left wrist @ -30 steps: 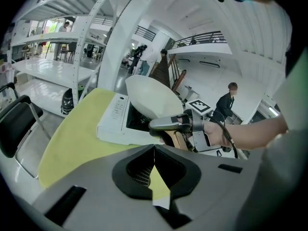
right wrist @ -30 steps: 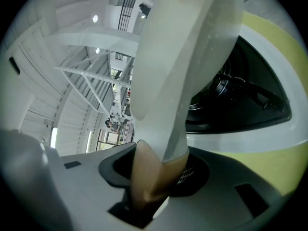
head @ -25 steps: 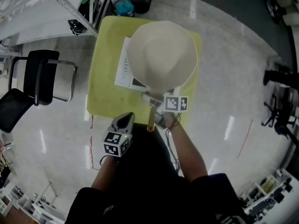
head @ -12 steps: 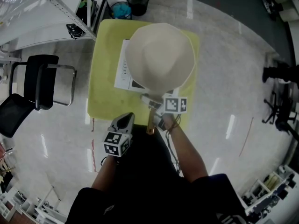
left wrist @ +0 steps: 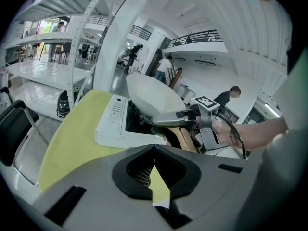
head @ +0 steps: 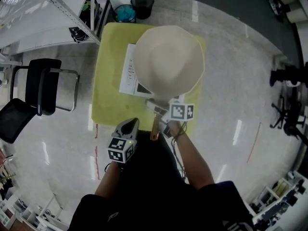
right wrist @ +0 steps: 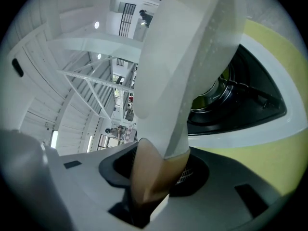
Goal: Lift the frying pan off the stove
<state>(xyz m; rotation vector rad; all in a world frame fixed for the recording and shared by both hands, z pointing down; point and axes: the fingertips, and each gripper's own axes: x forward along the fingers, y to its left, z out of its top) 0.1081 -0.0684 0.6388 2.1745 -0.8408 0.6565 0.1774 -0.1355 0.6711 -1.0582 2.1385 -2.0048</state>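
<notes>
A cream frying pan (head: 168,61) hangs tilted over the white stove (head: 127,71) with a black top, which stands on a yellow-green table (head: 108,100). My right gripper (head: 156,110) is shut on the pan's wooden handle (head: 155,129); its jaws have just been opening a little, with the handle still between them. In the right gripper view the handle (right wrist: 149,172) fills the jaws and the pan (right wrist: 187,57) rises above the stove (right wrist: 250,100). My left gripper (head: 129,125) is shut and holds nothing, near the table's front edge, left of the handle. It faces the pan (left wrist: 154,93) and the right gripper (left wrist: 190,119).
A black chair (head: 38,83) stands left of the table. A black bin (head: 143,1) and a blue bin (head: 126,11) sit on the floor beyond the far edge. White shelving (head: 43,8) runs along the upper left.
The pan, the stove and both grippers keep their places. Only the head view has drifted a little.
</notes>
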